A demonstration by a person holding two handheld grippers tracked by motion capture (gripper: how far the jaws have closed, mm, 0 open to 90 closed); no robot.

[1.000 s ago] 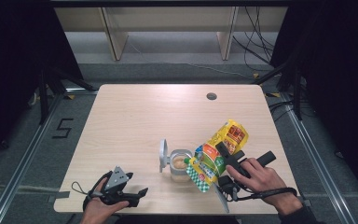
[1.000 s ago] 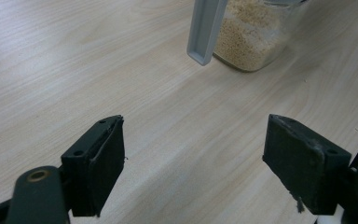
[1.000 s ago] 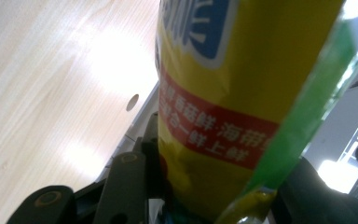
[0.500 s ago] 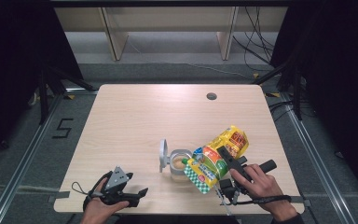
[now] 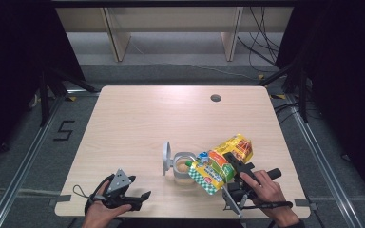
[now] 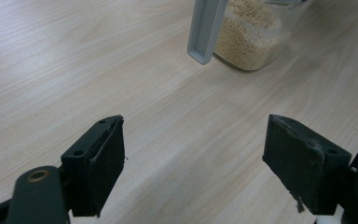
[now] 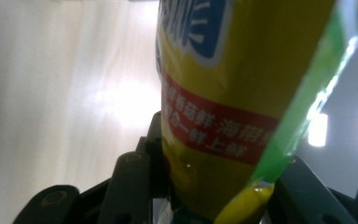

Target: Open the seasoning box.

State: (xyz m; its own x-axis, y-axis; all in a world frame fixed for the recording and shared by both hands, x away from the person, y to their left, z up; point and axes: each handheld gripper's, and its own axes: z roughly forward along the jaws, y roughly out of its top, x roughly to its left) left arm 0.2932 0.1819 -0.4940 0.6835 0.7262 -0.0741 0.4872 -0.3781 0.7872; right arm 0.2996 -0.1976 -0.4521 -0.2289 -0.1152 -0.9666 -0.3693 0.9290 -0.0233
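A yellow and green snack bag (image 5: pixel 220 163) hangs tilted over the table, its lower end above the open glass jar (image 5: pixel 183 166). My right gripper (image 5: pixel 228 166) is shut on the bag, and its jaws have just closed a little further on it. The right gripper view shows the bag (image 7: pixel 223 93) up close, pinched between the two jaws. The jar holds pale grains (image 6: pixel 249 35), and its grey lid (image 5: pixel 166 157) stands flipped up on its left side. At the table's front left, my left gripper (image 5: pixel 140 200) rests open, jaws (image 6: pixel 191 158) wide apart and pointing at the jar with nothing between them.
The wooden table (image 5: pixel 161 118) has a round cable hole (image 5: pixel 215 98) at the back right. Dark floor and metal rails lie on both sides, with a shelf frame behind the table. The person's hands hold both grippers near the front edge.
The right gripper has sunk a little and come toward the front edge with the bag, bringing the bag's lower end closer over the jar. The left gripper has stayed put.
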